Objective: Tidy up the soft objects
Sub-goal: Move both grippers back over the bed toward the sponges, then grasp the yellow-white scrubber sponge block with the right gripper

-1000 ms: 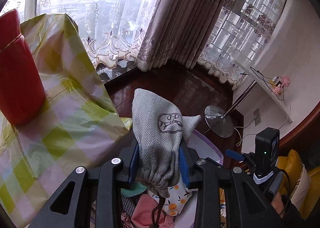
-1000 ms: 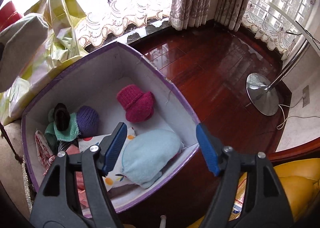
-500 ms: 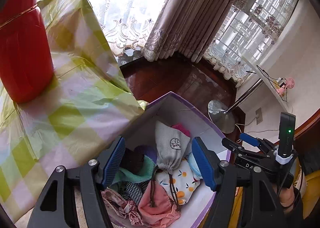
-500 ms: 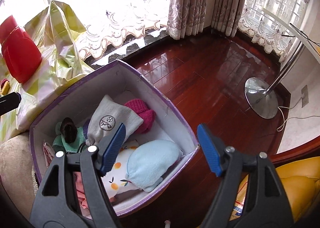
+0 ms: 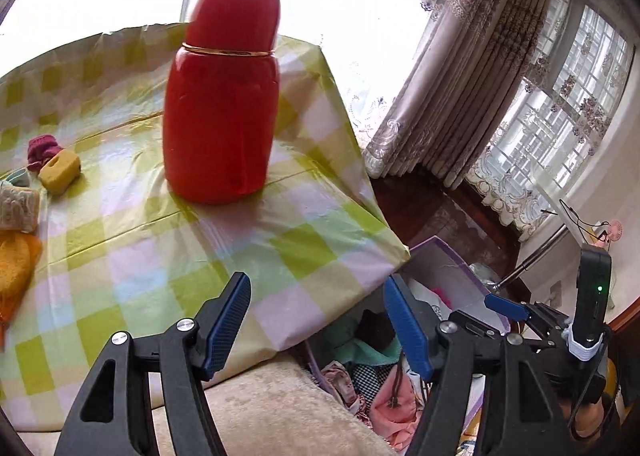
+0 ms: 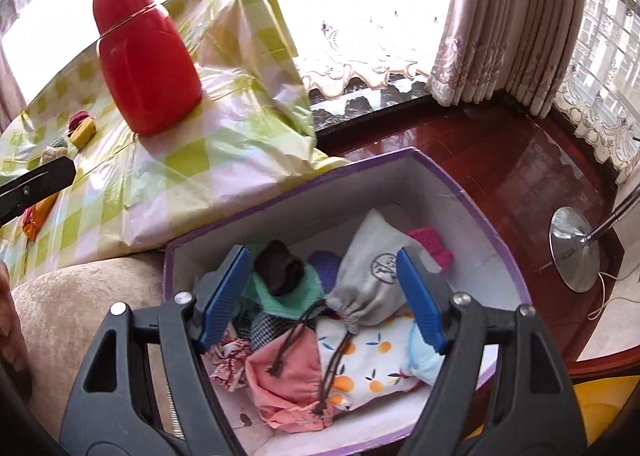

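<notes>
Left gripper (image 5: 318,320): jaws apart, nothing between the blue pads, over the green-and-pink checked plastic tablecloth (image 5: 132,240). Tall red flask (image 5: 222,96) stands upright at 12 o'clock; small yellow block (image 5: 60,170) at 10 o'clock.

Right gripper (image 6: 322,296): jaws wide, holding nothing, above the purple-rimmed white box (image 6: 472,212). Grey drawstring pouch (image 6: 368,276) lies inside, at 1 o'clock of the pink cloth (image 6: 288,376).

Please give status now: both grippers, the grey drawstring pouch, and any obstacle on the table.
Left gripper open, empty. Right gripper open, empty, over the purple box. Grey pouch lies in the box. Red flask stands beside the soft items left on the table.
</notes>
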{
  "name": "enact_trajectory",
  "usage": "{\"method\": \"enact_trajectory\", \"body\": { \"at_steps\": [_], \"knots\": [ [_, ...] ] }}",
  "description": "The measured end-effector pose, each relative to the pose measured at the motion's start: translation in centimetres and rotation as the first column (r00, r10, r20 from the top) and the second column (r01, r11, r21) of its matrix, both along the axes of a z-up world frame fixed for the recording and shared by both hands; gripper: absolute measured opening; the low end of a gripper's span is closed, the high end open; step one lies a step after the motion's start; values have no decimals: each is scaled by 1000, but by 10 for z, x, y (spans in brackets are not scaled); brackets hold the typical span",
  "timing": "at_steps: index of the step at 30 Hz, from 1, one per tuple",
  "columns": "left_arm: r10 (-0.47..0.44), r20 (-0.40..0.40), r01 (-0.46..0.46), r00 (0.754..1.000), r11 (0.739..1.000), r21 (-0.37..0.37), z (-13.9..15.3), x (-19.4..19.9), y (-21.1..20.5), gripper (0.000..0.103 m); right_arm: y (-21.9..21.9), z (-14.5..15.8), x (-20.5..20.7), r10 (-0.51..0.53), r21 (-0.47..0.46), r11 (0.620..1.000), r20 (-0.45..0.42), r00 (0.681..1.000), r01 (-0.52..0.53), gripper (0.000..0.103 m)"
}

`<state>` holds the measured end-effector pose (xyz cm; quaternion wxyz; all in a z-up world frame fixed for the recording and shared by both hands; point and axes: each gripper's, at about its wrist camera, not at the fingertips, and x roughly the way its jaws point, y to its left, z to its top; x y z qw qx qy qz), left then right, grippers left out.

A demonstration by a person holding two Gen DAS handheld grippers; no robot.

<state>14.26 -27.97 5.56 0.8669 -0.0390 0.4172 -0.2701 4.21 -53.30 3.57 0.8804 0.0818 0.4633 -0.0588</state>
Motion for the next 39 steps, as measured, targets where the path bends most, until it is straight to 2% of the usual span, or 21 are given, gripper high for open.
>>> {"method": "enact_trajectory", "body": {
  "at_steps": [6,14,18,23,28,32,34,39],
  "knots": [
    [178,-28,-179,984,984,-19,-4,13,75,70,70,2,25,161,20,987,-7,987,-161,78],
    [361,-68,-365,930,929,-61,-13,14,157,70,141,8,54,280,7,960,13,960,-280,78],
    [454,-82,-459,887,887,-50,-18,14,195,70,173,12,67,327,-4,945,15,945,-327,78],
    [566,-89,-570,820,821,-34,-23,19,247,70,213,20,83,397,-46,917,39,917,-395,82],
    [664,-110,-671,739,741,-31,-32,22,297,76,241,20,103,406,-20,914,65,911,-406,83],
    [706,-143,-716,694,698,-29,-42,27,327,78,263,17,119,415,-5,909,79,906,-416,85],
    [716,-158,-727,680,686,-22,-48,32,336,78,274,16,127,420,-2,907,88,903,-422,87],
    [715,-148,-725,683,689,-18,-51,46,345,79,301,16,148,435,31,897,121,892,-441,90]
  ]
}}
